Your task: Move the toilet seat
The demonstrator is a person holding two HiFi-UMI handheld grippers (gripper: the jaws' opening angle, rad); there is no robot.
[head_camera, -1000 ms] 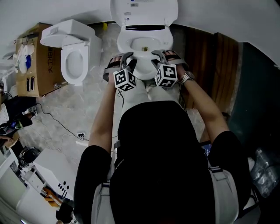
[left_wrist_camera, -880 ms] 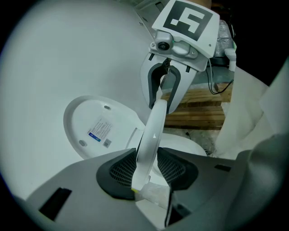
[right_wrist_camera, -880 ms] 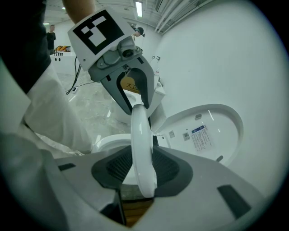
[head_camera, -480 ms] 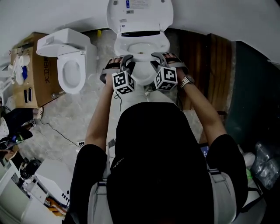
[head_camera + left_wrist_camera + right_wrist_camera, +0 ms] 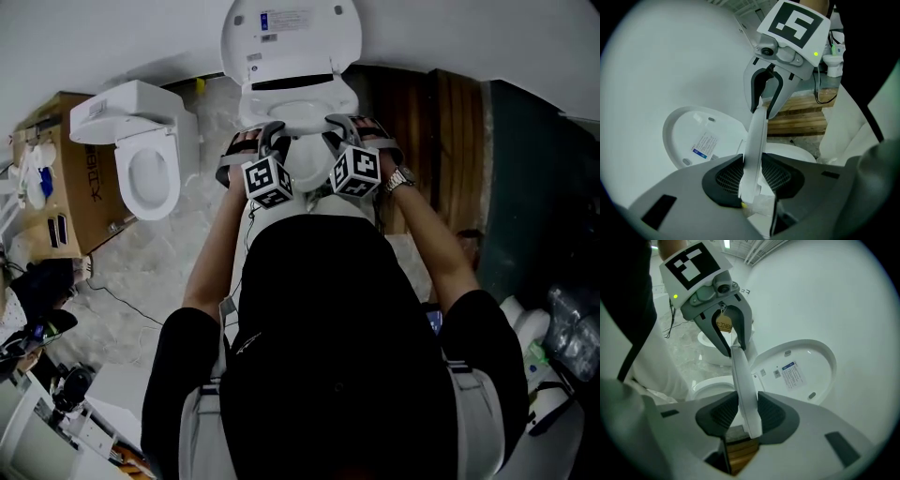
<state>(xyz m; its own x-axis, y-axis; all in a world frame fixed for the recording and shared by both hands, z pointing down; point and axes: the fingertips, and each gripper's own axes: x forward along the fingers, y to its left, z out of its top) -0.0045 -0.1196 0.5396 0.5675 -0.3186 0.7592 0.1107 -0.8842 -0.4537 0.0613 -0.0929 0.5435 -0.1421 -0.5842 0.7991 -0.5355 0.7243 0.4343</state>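
Person is standing over a white ceramic toilet bowl point(image 5: 298, 105), holding a gripper in each hand. Left gripper point(image 5: 270, 133) is pinching the front rim of the white plastic toilet seat point(image 5: 757, 133): both dark ribbed pads point(image 5: 727, 177) are pressing on the thin white edge. Right gripper point(image 5: 336, 129) is clamping the same rim just beside it, with its pads point(image 5: 769, 413) pressed on either side of the seat edge point(image 5: 741, 380). Each gripper view is showing the other gripper at the far end of the rim, the right gripper point(image 5: 764, 96) in the left one and the left gripper point(image 5: 729, 331) in the right one. The seat is sitting edge-on between the two grips, over the front of the bowl; cannot tell if it is touching the bowl. White oval toilet lid point(image 5: 291, 33) is standing raised against the wall, its label side facing out. A second white toilet point(image 5: 141, 155) is standing at the person's left, beside a brown cardboard box point(image 5: 73, 192). Brown wooden boards point(image 5: 422, 112) are lying at the right of the bowl.
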